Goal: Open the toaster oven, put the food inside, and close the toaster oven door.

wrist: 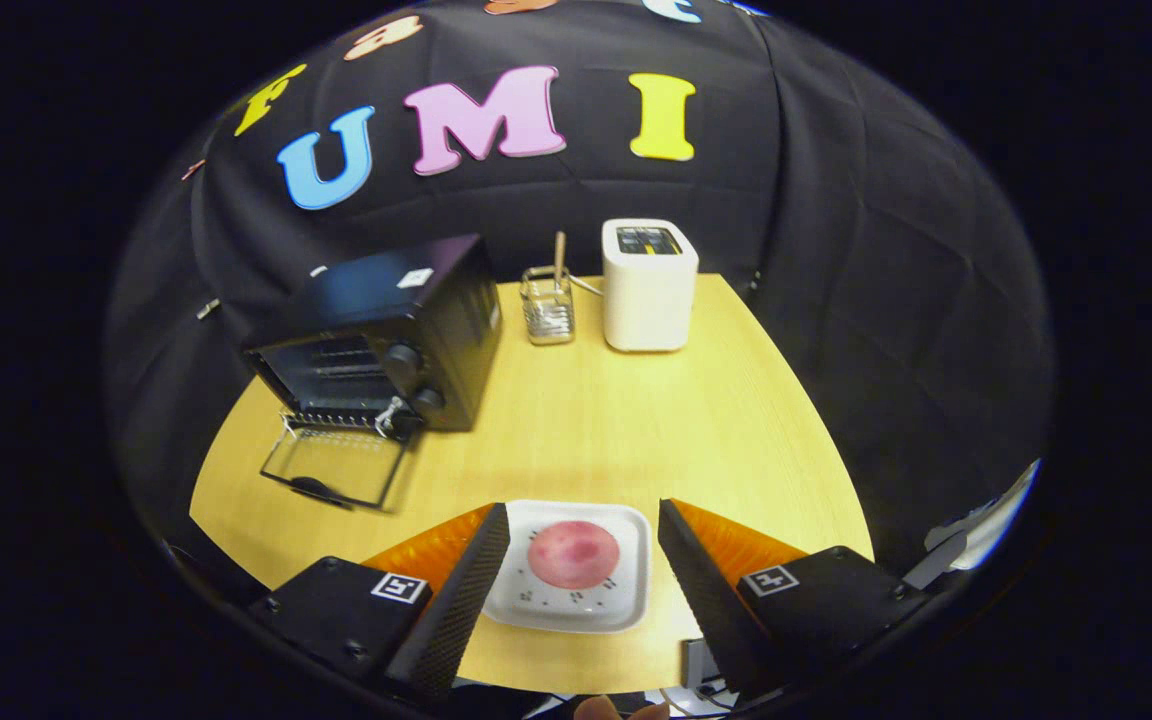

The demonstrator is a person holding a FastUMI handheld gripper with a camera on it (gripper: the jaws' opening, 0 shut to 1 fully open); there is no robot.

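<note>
A: The toaster oven (376,340) sits at the far left of the table (596,420), and its door (336,468) already lies flat in front of it, so I take the opening step as done. The step in hand looks like picking up the food.

B: Where is the food?

A: A round pink piece of food (574,554) lies on a white plate (626,600) at the near edge of the table, seen between the two fingers of the gripper (584,545).

B: Are the fingers on it?

A: No. They stand wide apart, one to each side of the plate, holding nothing. I cannot tell whether they touch the plate's edges or hang above them.

B: So how should the pickup go?

A: I would come straight down with the food centred between the fingers, then close on the food alone, not the plate's rim. It looks soft, so a gentle squeeze would be wise. Lift clear of the plate before swinging left and away toward the oven.

B: Anything in the way?

A: A white toaster (648,285) and a small wire holder (548,310) stand at the far side, right of the oven and well apart from the path. The lowered door is the thing to clear on the way in.
</note>
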